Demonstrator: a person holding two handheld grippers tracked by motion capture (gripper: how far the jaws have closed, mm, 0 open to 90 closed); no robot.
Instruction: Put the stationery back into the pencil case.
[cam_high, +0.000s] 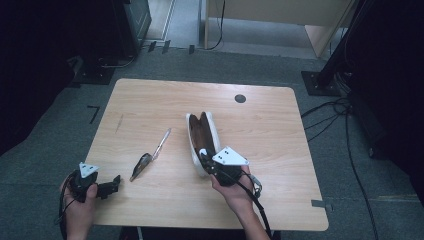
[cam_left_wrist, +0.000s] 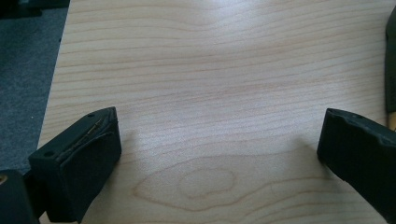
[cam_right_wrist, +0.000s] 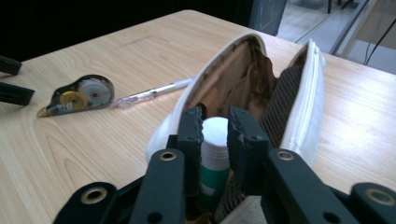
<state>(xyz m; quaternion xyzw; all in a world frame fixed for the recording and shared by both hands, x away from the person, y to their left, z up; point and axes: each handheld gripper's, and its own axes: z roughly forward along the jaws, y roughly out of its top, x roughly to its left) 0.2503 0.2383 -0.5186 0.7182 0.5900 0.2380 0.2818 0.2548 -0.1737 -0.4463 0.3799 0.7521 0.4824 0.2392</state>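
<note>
The right tool (cam_right_wrist: 215, 135), jaws closed on a rigid, light, smooth glue stick (cam_right_wrist: 215, 154) at the mouth of the soft open pencil case (cam_right_wrist: 299, 112) mid-desk (cam_high: 150, 100), should grip its barrel squarely; the left tool (cam_left_wrist: 219, 154) hovers wide open, empty.

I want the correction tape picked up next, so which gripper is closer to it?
Left. The left gripper sits open at the table's near left edge, just short of the correction tape. The right gripper is farther off, at the open pencil case, holding a glue stick.
</note>
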